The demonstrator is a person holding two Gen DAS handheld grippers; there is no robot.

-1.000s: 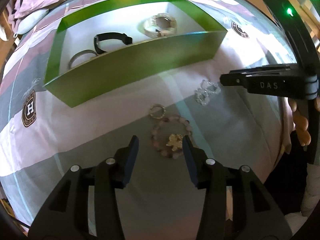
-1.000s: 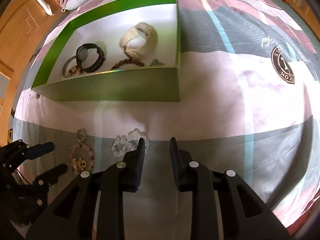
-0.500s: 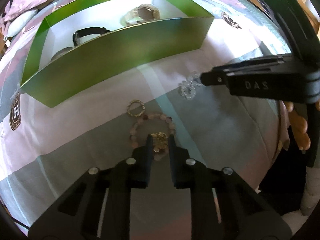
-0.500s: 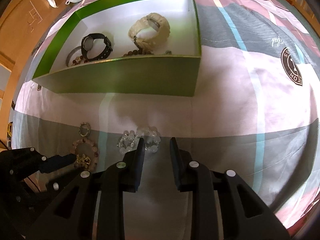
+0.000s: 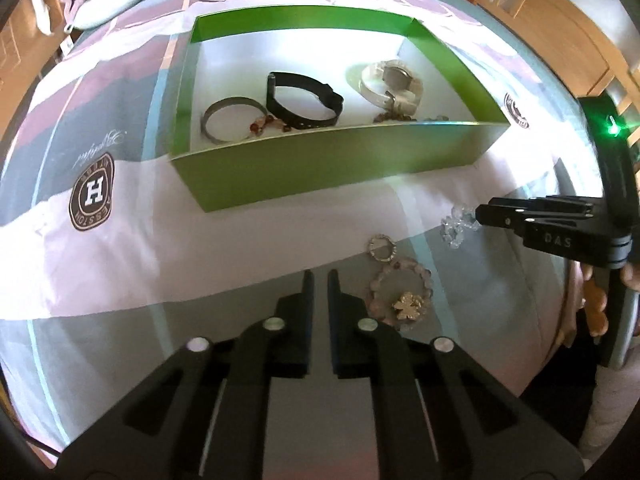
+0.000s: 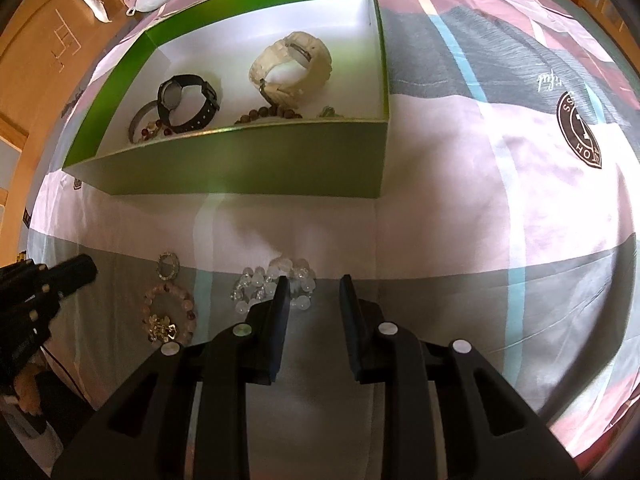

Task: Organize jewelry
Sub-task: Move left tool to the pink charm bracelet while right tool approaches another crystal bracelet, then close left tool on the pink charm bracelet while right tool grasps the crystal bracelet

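Note:
A pink bead bracelet with a gold clover charm (image 5: pixel 404 298) (image 6: pixel 170 312) lies on the bedspread, just right of my left gripper (image 5: pixel 318 280). The left jaws have come together to a thin slit and hold nothing. A small sparkly ring (image 5: pixel 382 247) (image 6: pixel 169 266) lies just beyond the bracelet. A clear crystal bead bracelet (image 5: pixel 454 228) (image 6: pixel 256 284) lies at the tip of my right gripper (image 6: pixel 314 292). The right gripper is open, its left finger covers part of the beads, and its pads press on nothing. The green box (image 5: pixel 320 168) (image 6: pixel 240 168) lies behind.
The box holds a black watch (image 5: pixel 304 100), a white watch (image 6: pixel 290 64), a silver bangle (image 5: pixel 230 118) and brown beads (image 6: pixel 268 114). A person's fingers (image 5: pixel 596 304) hold the right gripper at the bed's right edge. Pillows (image 5: pixel 108 4) lie at the far left.
The left jaws went from wide open around the pink bracelet to shut, then slid left off it. The bracelet stays on the bedspread. The right gripper keeps its opening by the clear beads.

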